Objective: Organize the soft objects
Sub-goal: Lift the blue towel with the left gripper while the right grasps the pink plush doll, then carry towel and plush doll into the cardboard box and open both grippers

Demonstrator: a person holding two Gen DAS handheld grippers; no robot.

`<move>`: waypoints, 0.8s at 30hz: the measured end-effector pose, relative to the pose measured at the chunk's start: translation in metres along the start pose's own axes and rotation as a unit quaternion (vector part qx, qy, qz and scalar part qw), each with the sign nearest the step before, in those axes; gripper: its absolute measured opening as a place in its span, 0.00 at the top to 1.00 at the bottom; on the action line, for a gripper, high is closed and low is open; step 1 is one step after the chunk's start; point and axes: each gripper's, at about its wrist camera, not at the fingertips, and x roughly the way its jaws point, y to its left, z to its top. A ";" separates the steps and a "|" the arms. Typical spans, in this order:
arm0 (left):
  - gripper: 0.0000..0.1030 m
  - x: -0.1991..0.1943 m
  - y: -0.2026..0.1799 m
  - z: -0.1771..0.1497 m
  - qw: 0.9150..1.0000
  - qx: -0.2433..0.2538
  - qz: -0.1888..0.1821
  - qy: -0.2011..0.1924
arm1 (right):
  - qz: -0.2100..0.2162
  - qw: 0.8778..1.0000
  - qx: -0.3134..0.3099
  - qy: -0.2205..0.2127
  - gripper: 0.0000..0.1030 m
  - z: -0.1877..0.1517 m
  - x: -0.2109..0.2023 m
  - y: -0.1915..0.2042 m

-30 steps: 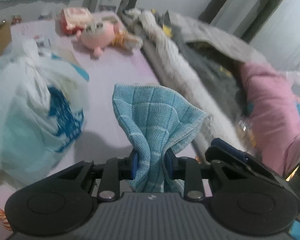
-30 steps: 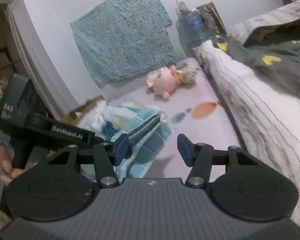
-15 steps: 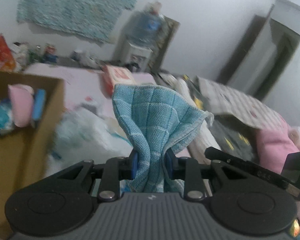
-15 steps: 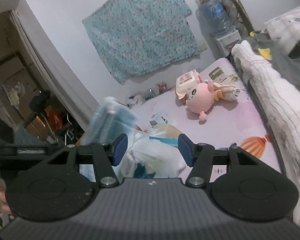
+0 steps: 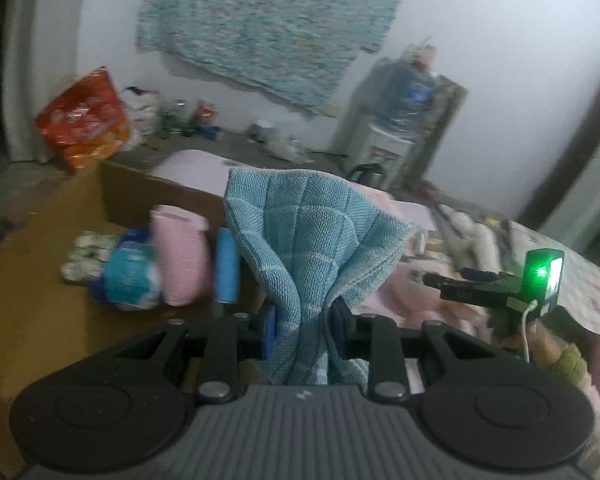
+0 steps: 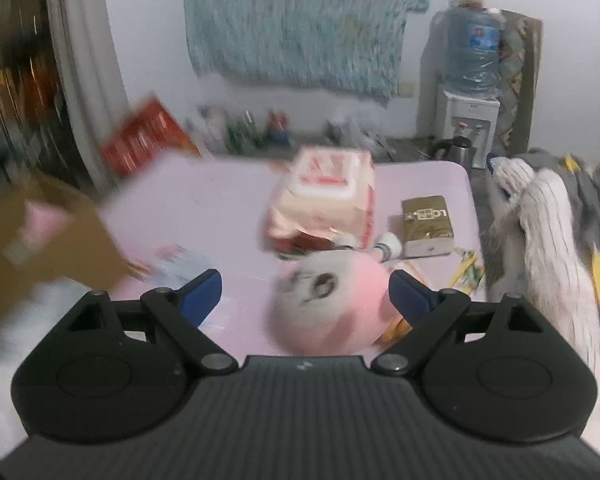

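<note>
Swung away from the bed since a second ago, the blue cloth (image 5: pixel 312 248) is now carried in front of the cardboard box (image 5: pixel 140 196), and it is kept clenched between the pads of the left gripper (image 5: pixel 305 330), its bunched middle pinched while the upper part fans out above the jaws. Beyond the left pad, inside the box, a pink roll (image 5: pixel 182 256), a blue roll (image 5: pixel 227 268) and a blue-and-white packet (image 5: pixel 130 280) are seen lying side by side. To the right of the jaws, the other tool's body with a green light (image 5: pixel 542 276) is seen, held by a hand (image 5: pixel 548 344).

Over on the other side, the right gripper (image 6: pixel 305 294) has just been opening and its jaws are now spread wide, released, with nothing pressed by the pads. Between and just beyond them, the pink plush toy (image 6: pixel 332 312) is seen on the pink sheet (image 6: pixel 204 208), blurred. Farther ahead of the jaws a wet-wipe pack (image 6: pixel 324 200) is seen, with a gold box (image 6: pixel 428 224) beside it. Past the right pad, a white knitted blanket (image 6: pixel 548 240) is draped. On the far wall a teal rug (image 6: pixel 300 20) is hung, and a water dispenser (image 6: pixel 472 80) is seen beside it.
</note>
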 end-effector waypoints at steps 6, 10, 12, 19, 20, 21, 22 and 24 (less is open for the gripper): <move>0.72 0.002 0.048 0.017 0.998 -0.022 0.056 0.009 | -0.031 0.996 -0.049 0.068 0.10 -0.001 0.067 0.004; 0.72 0.008 0.077 0.022 0.996 -0.040 0.077 0.020 | -0.040 0.994 -0.054 0.085 0.15 -0.001 0.069 0.009; 0.72 0.014 0.093 0.023 0.994 -0.053 0.086 0.030 | -0.042 0.994 -0.050 0.088 0.18 -0.002 0.068 0.008; 0.72 0.033 0.136 0.014 0.985 -0.037 0.152 0.067 | -0.056 0.996 -0.022 0.060 0.22 0.009 0.032 0.005; 0.72 0.036 0.141 0.012 0.984 -0.026 0.162 0.074 | -0.051 0.997 -0.013 0.048 0.22 0.015 0.017 0.008; 0.72 0.039 0.145 0.010 0.982 -0.016 0.171 0.082 | -0.045 0.998 -0.007 0.036 0.21 0.020 0.003 0.012; 0.72 0.043 0.149 0.009 0.979 -0.007 0.179 0.092 | -0.037 0.999 -0.002 0.023 0.21 0.026 -0.011 0.017; 0.72 0.049 0.156 0.006 0.976 0.006 0.191 0.108 | 0.003 1.000 0.014 -0.005 0.21 0.041 -0.047 0.034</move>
